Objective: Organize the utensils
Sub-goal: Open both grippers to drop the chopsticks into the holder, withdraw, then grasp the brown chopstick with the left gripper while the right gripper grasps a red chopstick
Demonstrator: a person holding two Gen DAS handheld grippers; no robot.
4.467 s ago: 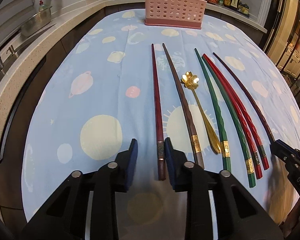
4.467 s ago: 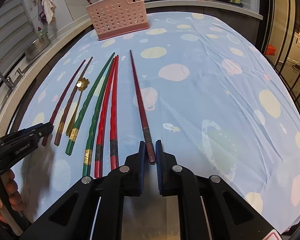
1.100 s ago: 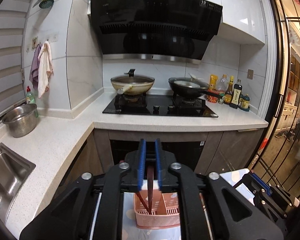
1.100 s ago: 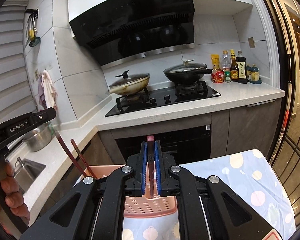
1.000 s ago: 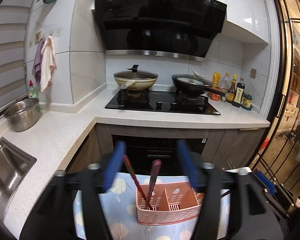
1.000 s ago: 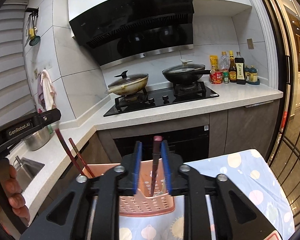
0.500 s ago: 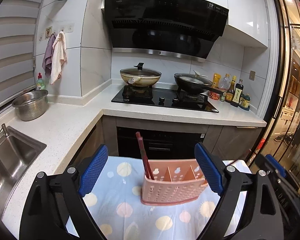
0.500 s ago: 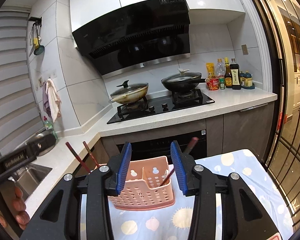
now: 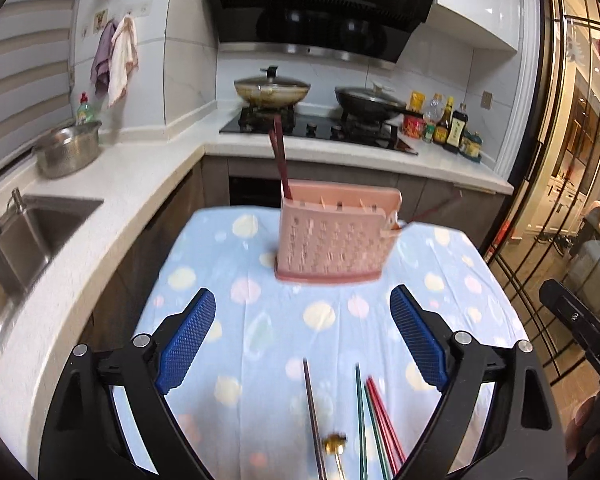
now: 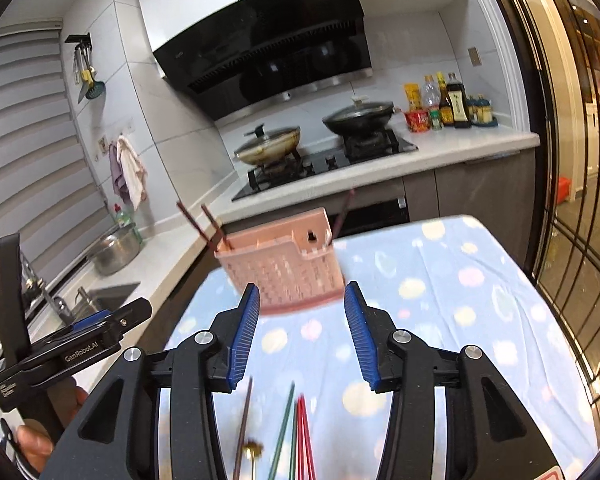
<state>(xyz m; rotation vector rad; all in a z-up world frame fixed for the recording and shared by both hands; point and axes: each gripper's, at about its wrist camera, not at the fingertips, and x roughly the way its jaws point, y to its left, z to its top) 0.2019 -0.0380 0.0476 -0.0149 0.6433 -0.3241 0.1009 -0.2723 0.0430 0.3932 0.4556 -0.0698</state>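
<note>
Left wrist view: we see our left gripper (image 9: 300,336) with jaws wide apart and nothing between them. Our right gripper (image 10: 300,332) is apart too, holding nothing. The pink basket (image 9: 332,240) stands at the far end of the blue cloth (image 9: 260,308), with dark red chopsticks (image 9: 279,156) in it. More chopsticks (image 9: 380,428) and a gold spoon (image 9: 335,446) lie near us.

You're in a home kitchen, no question. Straight past your fingers there's a hob (image 9: 320,128) with two lidded pans (image 9: 272,90) under a black hood (image 9: 320,4). Off to their left, a sink (image 9: 32,232), a steel bowl (image 9: 68,152) and towels (image 9: 116,60) on the tiled wall; to the right, sauce bottles (image 9: 444,124) on the counter (image 9: 140,168).
</note>
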